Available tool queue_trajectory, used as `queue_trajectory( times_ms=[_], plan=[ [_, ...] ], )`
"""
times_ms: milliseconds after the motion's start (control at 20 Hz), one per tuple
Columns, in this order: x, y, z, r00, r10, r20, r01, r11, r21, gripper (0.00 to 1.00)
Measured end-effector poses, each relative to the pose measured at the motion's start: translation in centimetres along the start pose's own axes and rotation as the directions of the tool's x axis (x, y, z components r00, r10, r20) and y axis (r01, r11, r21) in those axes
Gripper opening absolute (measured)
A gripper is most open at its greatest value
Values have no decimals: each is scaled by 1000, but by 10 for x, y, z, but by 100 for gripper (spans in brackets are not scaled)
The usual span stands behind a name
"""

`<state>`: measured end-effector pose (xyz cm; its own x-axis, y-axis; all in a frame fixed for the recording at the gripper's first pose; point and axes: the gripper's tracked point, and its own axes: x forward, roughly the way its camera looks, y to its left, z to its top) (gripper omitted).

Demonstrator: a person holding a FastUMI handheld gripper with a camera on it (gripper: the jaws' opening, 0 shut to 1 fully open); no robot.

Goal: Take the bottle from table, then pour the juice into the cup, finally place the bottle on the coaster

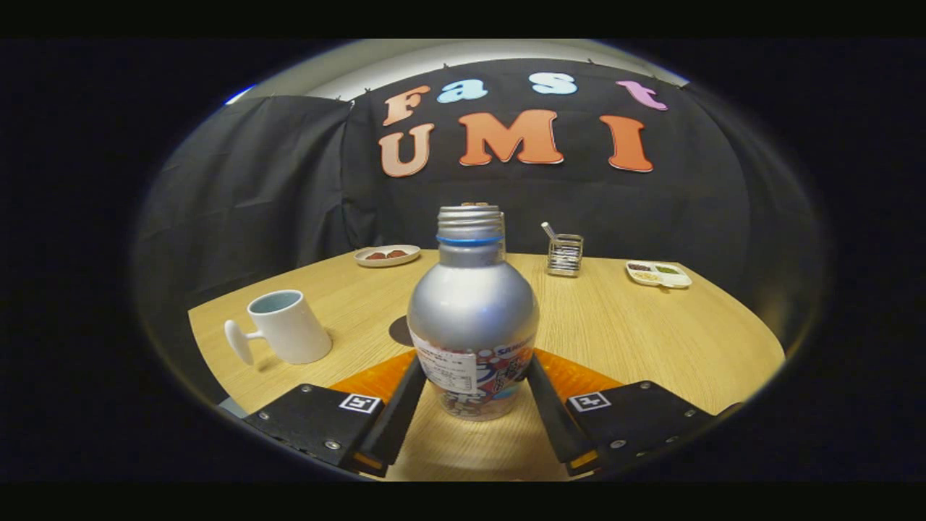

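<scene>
A silver metal bottle (474, 311) with a screw cap and a printed label stands upright between my fingers. My gripper (475, 369) is shut on the bottle, and both black fingers (401, 409) press on its lower sides. I cannot tell whether its base touches the wooden table (651, 333). A white cup (288, 325) with a blue-grey inside stands ahead to the left of the fingers, its handle pointing left. A dark round coaster (398, 331) lies just beyond the bottle on its left, partly hidden by it.
Along the table's far edge are a small plate (387, 255) with reddish pieces at left, a wire holder (565, 254) with a utensil in the middle, and a white divided dish (658, 274) at right. Bare wood lies to the right of the bottle.
</scene>
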<state>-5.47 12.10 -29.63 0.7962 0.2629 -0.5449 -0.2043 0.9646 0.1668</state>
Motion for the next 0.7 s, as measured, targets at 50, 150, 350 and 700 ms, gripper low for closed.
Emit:
queue_trajectory(
  times_ms=[50,150,350,700],
  plan=[
    [0,-1,1,1000,-1,-7,1,1000,6,79],
    [-1,-2,3,1000,-7,-16,7,1000,-1,78],
    [-5,-7,25,999,-45,24,47,997,-67,78],
    [3,-10,51,984,-158,77,173,948,-266,78]
  ],
)
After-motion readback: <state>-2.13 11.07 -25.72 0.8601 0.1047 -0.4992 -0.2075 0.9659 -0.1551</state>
